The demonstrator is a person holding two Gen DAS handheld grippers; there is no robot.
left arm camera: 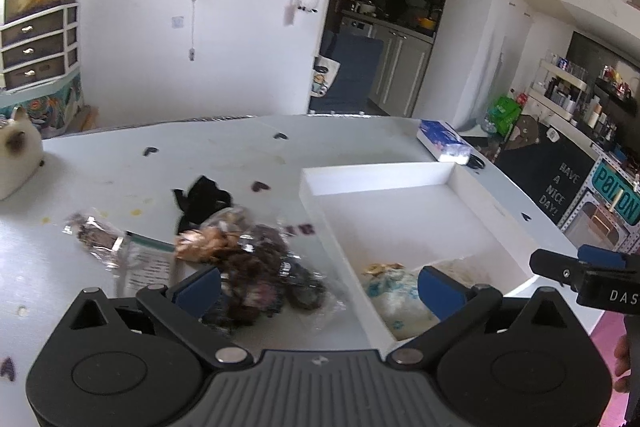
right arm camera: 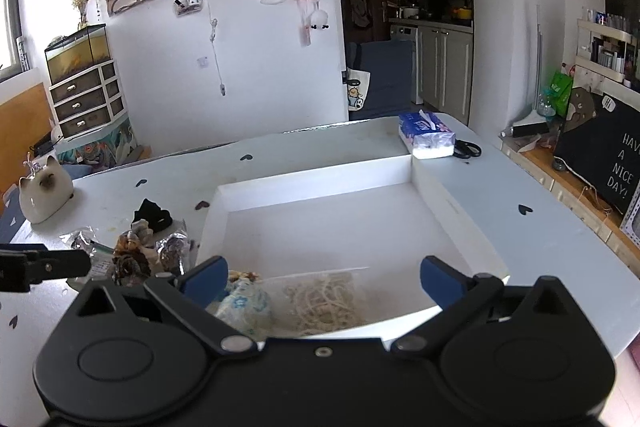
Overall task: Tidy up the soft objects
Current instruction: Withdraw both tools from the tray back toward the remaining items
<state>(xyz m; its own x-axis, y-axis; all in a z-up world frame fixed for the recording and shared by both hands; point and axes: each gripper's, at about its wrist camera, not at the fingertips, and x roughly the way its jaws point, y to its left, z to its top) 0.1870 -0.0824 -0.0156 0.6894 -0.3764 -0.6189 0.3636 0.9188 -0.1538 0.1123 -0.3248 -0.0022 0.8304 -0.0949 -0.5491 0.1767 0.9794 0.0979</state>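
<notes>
White shallow cardboard tray (right arm camera: 440,203) holds two soft bundles — blue-flowered cloth (right arm camera: 244,303), cream cord bag (right arm camera: 324,299). Left of tray, dark wrapped bundles (left arm camera: 260,267), black cloth (left arm camera: 202,199) remain. My left gripper (left arm camera: 320,285), right gripper (right arm camera: 322,279) wide, empty.

Both wrist views low, forward-down; shared white tray (left arm camera: 384,175) (right arm camera: 320,175)

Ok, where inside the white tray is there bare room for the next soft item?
The white rectangular tray is bare across its middle and far half. Crowded: the near edge, holding a blue-flowered cloth bundle and a clear bag of cream cord.
</notes>
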